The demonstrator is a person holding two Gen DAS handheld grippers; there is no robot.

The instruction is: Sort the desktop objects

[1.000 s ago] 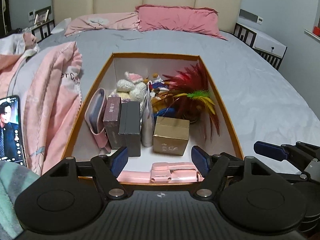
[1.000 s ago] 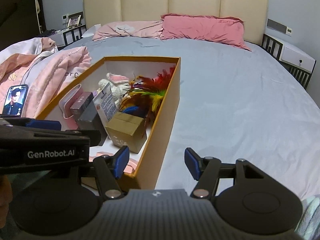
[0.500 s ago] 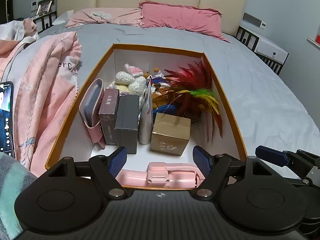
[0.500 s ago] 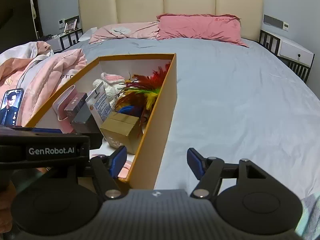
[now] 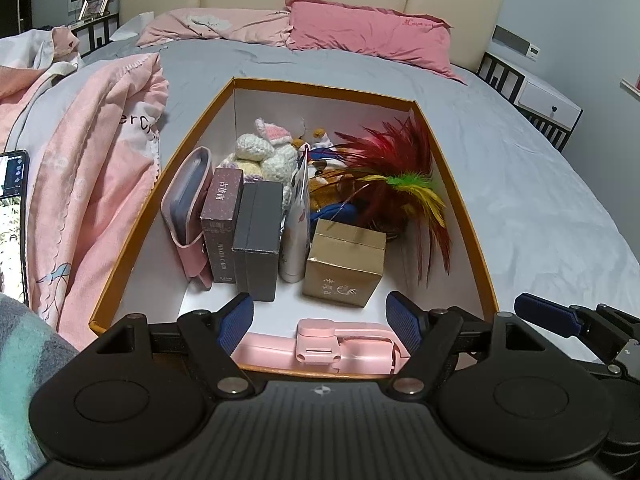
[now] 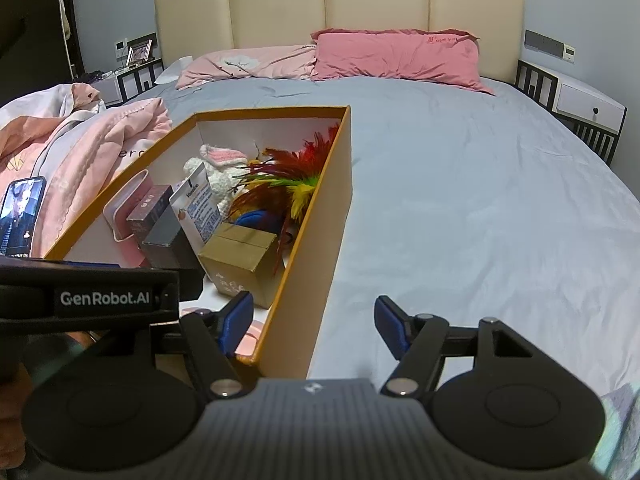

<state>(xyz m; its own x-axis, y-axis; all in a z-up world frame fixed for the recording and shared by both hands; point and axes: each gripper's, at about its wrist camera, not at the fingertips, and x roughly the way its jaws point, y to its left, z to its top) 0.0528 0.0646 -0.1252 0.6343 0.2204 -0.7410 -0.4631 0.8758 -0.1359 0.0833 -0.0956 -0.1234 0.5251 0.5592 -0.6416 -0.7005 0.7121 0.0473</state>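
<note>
Orange-rimmed cardboard box (image 5: 456, 184) on the grey bed (image 5: 540, 184), left wrist view: its near wall is hidden behind the left gripper (image 5: 320, 318), whose jaws stand apart and empty above a pink device (image 5: 320, 346) lying at the near end. Inside, left to right: pink pouch (image 5: 186, 204), maroon box (image 5: 222, 216), dark grey box (image 5: 258, 236), white tube (image 5: 296, 240), gold carton (image 5: 344, 262); farther back, knitted toys (image 5: 264, 152) and red feathers (image 5: 392, 168). A phone (image 5: 14, 216) is cut off at left.

Right wrist view: the right gripper (image 6: 314, 320), jaws apart and empty, straddles the box's near right corner; the left gripper's body hides the box's near-left part.
</note>
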